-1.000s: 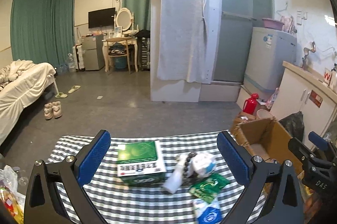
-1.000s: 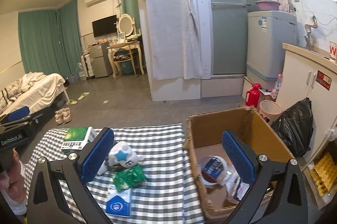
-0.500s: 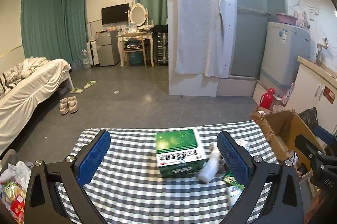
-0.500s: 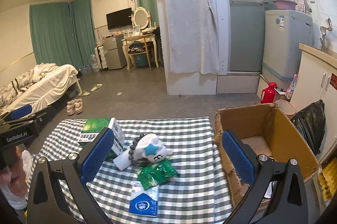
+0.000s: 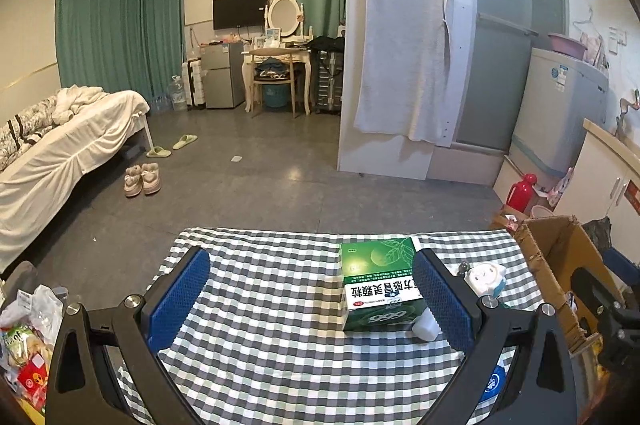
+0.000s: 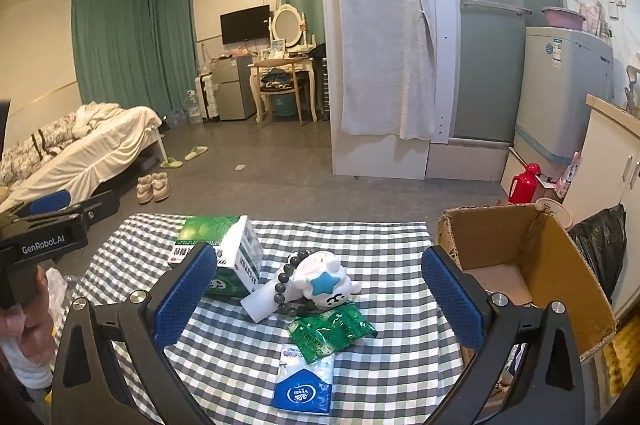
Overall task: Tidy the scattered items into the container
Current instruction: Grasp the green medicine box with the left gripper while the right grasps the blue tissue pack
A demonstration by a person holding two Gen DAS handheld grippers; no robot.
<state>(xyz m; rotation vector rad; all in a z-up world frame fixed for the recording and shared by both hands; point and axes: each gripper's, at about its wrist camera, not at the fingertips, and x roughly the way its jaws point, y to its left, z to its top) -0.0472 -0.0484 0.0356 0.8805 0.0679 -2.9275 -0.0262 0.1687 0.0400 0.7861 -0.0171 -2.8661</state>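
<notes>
Both the left claw (image 5: 310,299) and the right claw (image 6: 320,295) are held wide apart, empty, above the checked table (image 6: 384,237). A green medicine box (image 5: 378,285), white plush toy (image 6: 326,279) and bead bracelet (image 6: 282,285) are seen beside the cardboard box (image 6: 552,249).

both grippers apparently swung left, box (image 6: 520,265) sidelined.

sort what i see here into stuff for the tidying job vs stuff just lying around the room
For the job: green box, bead bracelet, white toy, green sachet, blue packet, cardboard box.

Lying about: slippers, shoes, red flask, black bag.
</notes>
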